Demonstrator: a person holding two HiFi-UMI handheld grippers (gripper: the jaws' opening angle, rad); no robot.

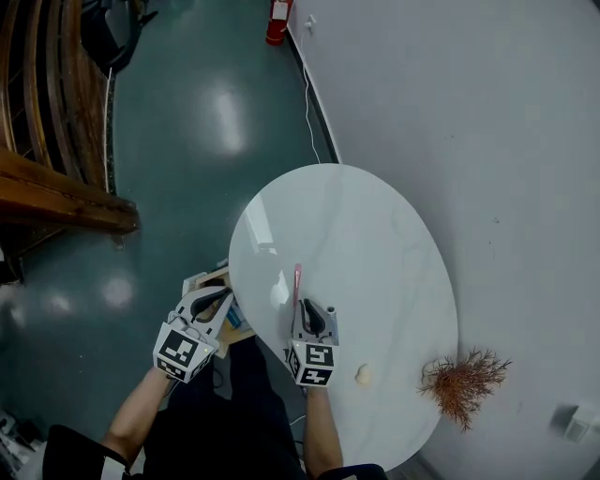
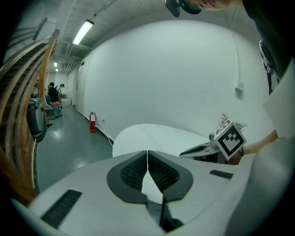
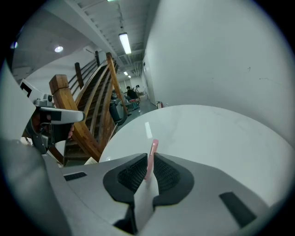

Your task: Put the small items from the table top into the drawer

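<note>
My right gripper (image 1: 307,306) is over the near part of the white oval table (image 1: 375,244), shut on a thin pink stick (image 1: 297,284) that juts out ahead of the jaws. In the right gripper view the pink stick (image 3: 151,154) is pinched between the dark pads of that gripper (image 3: 148,160). My left gripper (image 1: 223,298) hangs off the table's left edge, above an open wooden drawer (image 1: 208,278); its jaws (image 2: 147,154) are shut with nothing between them. A small cream item (image 1: 364,376) lies on the table to the right of my right hand.
A dried brown sprig (image 1: 464,380) lies at the table's near right edge by the white wall. A wooden staircase (image 1: 56,187) stands to the left across the green floor. A red fire extinguisher (image 1: 277,23) stands by the far wall, with a white cable (image 1: 309,103) running along it.
</note>
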